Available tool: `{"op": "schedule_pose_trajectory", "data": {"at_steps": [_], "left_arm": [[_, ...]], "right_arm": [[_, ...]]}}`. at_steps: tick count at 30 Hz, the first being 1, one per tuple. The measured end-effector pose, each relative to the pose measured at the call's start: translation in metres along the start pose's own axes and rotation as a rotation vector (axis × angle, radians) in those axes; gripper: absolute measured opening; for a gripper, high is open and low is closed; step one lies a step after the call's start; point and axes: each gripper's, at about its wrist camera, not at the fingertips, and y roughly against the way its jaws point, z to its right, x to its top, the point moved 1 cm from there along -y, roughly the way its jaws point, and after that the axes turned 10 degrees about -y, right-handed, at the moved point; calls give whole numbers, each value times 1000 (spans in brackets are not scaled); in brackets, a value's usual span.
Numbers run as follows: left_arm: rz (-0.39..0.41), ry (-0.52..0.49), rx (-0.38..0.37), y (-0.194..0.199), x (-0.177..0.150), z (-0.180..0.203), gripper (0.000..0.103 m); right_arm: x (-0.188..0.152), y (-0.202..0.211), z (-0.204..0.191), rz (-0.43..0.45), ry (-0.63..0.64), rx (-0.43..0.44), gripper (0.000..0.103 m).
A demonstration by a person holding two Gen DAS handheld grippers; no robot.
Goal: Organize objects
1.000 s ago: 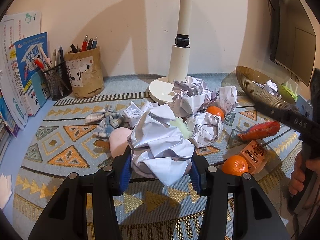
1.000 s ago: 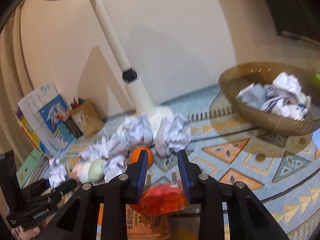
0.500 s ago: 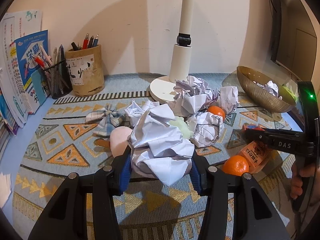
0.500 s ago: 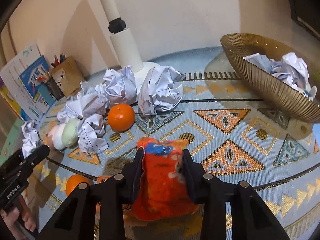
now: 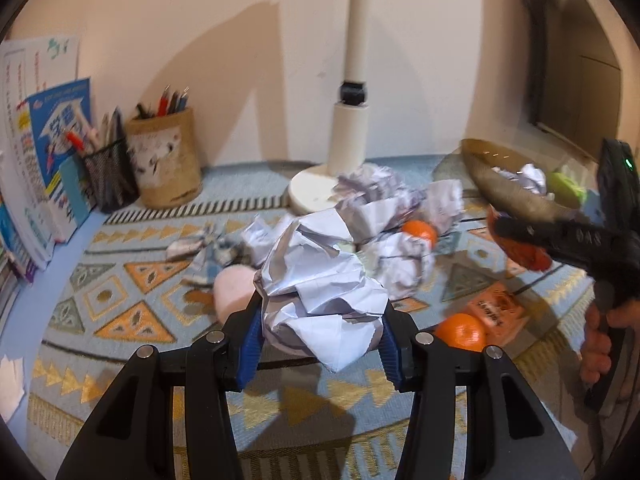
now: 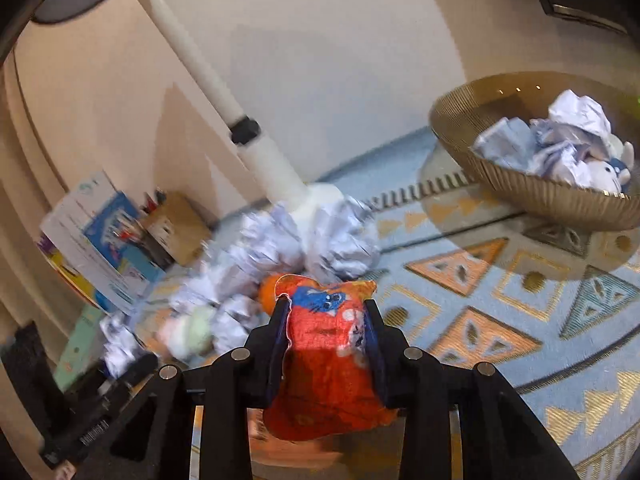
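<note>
1. Since half a second ago, the right gripper (image 6: 326, 320) has lifted its red snack packet (image 6: 326, 364) up off the patterned mat (image 6: 472, 280); the packet now hangs in the air with the gold basket (image 6: 532, 196) ahead to the right. The left gripper (image 5: 318, 338) has barely moved.
2. Right gripper: its two fingers are clamped on the sides of the red snack packet, which has a blue printed patch near its top edge.
3. Left gripper: its blue-padded fingers are pressed against a large crumpled paper ball (image 5: 320, 284), held above the mat.
4. Only the left wrist view shows the person's hand (image 5: 600, 340) on the right gripper's handle, an orange sachet (image 5: 496, 312) flat on the mat, and an orange (image 5: 460, 332) touching it.
5. Only the right wrist view looks into the basket: it holds several crumpled paper balls and a small white and blue item at the near rim.
6. Other containers, in the left wrist view: a tan pen cup (image 5: 166, 160) with pens, and just beside it a black mesh pot (image 5: 110, 176) with more pens, both against the wall.
7. More paper balls and a second orange (image 5: 418, 232) lie clustered around the white lamp base (image 5: 316, 188).
</note>
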Motion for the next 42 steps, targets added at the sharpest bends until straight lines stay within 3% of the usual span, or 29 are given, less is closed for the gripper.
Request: {"op": "schedule_pose_trajectory", "data": {"at_steps": [3,6,13,17,21,22,23,24,25,33,36,42], "left_arm": [[4,-54,12,-1,15,12,46],[57,-62,-48,-2,60,28,46],[160,-193,-211,-49,183,125,46],[148,-224,-298,-92,213,182,46],[104,-255,-371,-134,219,224,51],[79,-255,-380,-145,219,235,64],[43,-246,-403,-154,218,240,80],[-4,-232,-443,-165,217,244,100],[-26,-213,-476,-173,216,246,103],[23,-218,-394,-138,215,220,103],[68,-196,-347,-107,217,194,103],[106,-179,-245,-39,203,109,103]], "right_arm": [[18,14,-4,21,-29,69,35],[49,35,-3,65,-54,98,35],[130,91,38,212,-55,-92,35],[153,104,74,251,-92,-208,35],[161,107,110,267,-144,-271,38],[161,106,118,261,-158,-288,54],[163,103,125,243,-175,-305,89],[164,100,132,216,-189,-309,103],[166,96,138,183,-205,-304,103],[165,114,133,222,-266,-230,103],[160,118,109,228,-257,-193,103],[130,116,24,190,-91,-151,103]]}}
